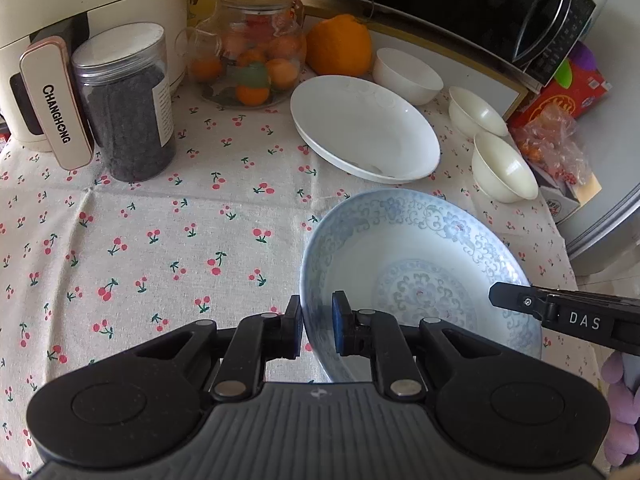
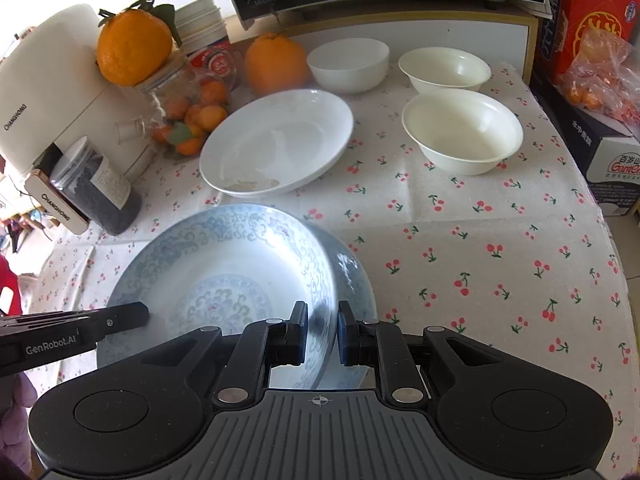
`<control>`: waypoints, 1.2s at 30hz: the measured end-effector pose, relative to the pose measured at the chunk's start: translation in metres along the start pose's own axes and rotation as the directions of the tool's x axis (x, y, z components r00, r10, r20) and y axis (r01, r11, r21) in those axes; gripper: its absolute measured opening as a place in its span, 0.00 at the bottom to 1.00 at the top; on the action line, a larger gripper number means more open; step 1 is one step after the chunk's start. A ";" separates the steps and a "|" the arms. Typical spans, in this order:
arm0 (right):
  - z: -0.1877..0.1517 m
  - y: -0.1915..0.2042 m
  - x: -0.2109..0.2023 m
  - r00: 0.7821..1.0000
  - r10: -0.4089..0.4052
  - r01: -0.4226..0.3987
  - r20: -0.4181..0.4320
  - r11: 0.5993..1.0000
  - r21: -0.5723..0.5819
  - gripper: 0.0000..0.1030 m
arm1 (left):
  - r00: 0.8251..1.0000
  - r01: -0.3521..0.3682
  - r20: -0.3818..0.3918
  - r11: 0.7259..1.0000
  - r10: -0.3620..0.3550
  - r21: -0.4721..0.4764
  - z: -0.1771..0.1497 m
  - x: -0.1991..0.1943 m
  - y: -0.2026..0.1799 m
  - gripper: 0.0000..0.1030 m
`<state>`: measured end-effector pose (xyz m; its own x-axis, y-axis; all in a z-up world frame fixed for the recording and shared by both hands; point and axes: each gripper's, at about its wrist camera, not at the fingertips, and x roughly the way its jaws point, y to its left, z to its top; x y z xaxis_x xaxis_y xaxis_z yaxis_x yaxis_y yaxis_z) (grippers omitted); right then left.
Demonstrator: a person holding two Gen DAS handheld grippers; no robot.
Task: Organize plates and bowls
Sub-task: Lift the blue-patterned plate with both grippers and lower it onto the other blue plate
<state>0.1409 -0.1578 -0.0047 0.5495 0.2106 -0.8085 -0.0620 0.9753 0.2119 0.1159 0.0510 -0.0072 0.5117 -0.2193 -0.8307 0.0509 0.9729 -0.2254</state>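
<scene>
On the tabletop [image 2: 460, 240], nearest edge: blue-patterned plate [image 2: 224, 264], tilted
Behind that plate: white plate [image 2: 276, 140]
Right of white plate: two cream bowls [image 2: 462, 132]
Left hand-held gripper [image 1: 317, 326]: clamped on blue-patterned plate's left rim
Right hand-held gripper [image 2: 322, 334]: clamped on its right rim

Blue-patterned plate [image 2: 224, 264] tilted, white plate [image 2: 276, 140] flat behind, three white bowls [image 2: 462, 130] upright beyond
</scene>
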 end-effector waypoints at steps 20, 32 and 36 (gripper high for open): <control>-0.009 0.013 0.002 0.989 -0.145 0.145 0.001 0.983 -0.111 0.15 | 0.993 -0.120 0.022 0.972 0.118 0.204 -0.013 0.015 -0.031 0.14; -0.013 0.018 0.008 0.983 -0.183 0.182 0.006 0.968 -0.171 0.17 | 0.988 -0.155 0.042 0.955 0.149 0.252 -0.016 0.014 -0.037 0.13; -0.016 0.021 0.012 0.981 -0.196 0.191 -0.005 0.961 -0.198 0.19 | 0.988 -0.153 0.040 0.956 0.148 0.250 -0.016 0.014 -0.037 0.13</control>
<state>0.1329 -0.1338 -0.0185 0.5468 0.0153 -0.8371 -0.1196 0.9910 -0.0600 0.1076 0.0110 -0.0184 0.5476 -0.0697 -0.8339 0.1843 0.9821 0.0389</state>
